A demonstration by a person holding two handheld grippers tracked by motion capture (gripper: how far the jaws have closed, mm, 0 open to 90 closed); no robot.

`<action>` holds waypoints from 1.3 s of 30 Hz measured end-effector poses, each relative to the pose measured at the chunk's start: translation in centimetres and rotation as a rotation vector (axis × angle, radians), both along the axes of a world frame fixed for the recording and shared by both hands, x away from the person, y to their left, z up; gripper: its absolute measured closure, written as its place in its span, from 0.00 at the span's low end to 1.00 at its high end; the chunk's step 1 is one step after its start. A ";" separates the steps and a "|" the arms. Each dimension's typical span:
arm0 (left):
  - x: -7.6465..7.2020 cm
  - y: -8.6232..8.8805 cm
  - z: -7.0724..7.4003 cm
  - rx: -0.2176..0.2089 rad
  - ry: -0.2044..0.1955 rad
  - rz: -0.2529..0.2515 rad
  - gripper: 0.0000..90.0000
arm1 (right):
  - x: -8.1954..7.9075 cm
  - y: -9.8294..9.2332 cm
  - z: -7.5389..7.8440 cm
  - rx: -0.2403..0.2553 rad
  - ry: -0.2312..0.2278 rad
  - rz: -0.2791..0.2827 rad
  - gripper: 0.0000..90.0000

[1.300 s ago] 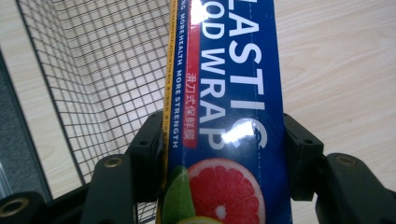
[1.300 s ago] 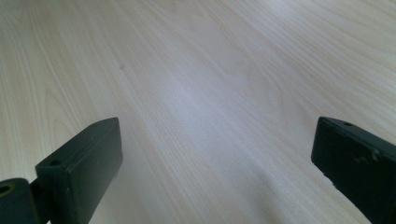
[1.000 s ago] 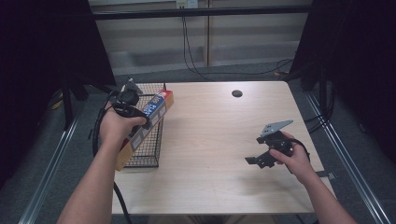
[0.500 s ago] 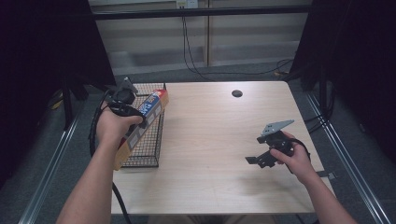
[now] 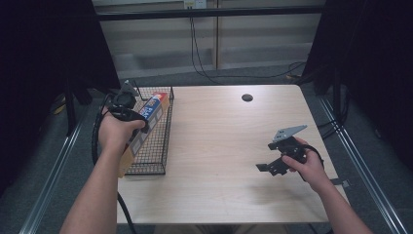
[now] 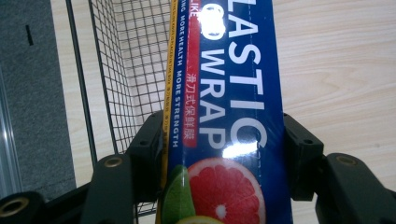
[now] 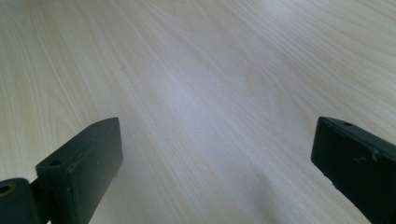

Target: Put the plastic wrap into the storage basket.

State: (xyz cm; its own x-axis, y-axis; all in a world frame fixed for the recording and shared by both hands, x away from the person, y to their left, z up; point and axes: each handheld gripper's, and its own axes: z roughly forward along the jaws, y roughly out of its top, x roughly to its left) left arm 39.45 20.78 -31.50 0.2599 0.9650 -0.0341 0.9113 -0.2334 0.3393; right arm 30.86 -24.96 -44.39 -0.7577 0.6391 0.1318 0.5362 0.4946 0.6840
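Observation:
A long blue box of plastic wrap [image 5: 152,113], with a grapefruit picture [image 6: 219,191], is clamped across its width by my left gripper [image 5: 139,122]. Both black jaws press on the box's sides [image 6: 224,149]. The box lies lengthwise over the black wire basket [image 5: 158,146] at the table's left edge. Whether it touches the mesh [image 6: 121,70] I cannot tell. My right gripper [image 5: 267,168] hovers low over the bare table at the right, its jaws wide apart [image 7: 215,154] with nothing between them.
The light wooden table [image 5: 219,136] has a small dark round cap [image 5: 247,97] near its far edge. Cables hang behind the table, and metal rails run along both sides on the floor.
My left hand has shifted slightly left and nearer with the box, staying over the basket. The right hand has kept still.

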 end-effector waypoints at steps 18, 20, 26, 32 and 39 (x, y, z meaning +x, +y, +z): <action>0.1 1.0 -1.5 0.004 -0.005 0.093 0.49 | 0.0 0.0 0.0 0.011 -0.004 -0.007 0.02; 0.2 0.9 -1.7 0.007 -0.005 0.103 0.49 | 0.0 0.0 0.0 0.011 -0.004 -0.007 0.02; 0.4 0.9 -2.7 -0.009 -0.012 0.148 0.49 | 0.0 -0.1 0.0 0.012 -0.004 -0.009 0.02; 0.6 0.8 -3.2 -0.008 -0.013 0.185 0.48 | 0.0 -0.2 0.0 0.012 0.000 -0.011 0.02; 0.7 0.7 -3.8 -0.037 -0.020 0.219 0.48 | 0.0 -0.3 0.0 0.016 -0.006 -0.016 0.02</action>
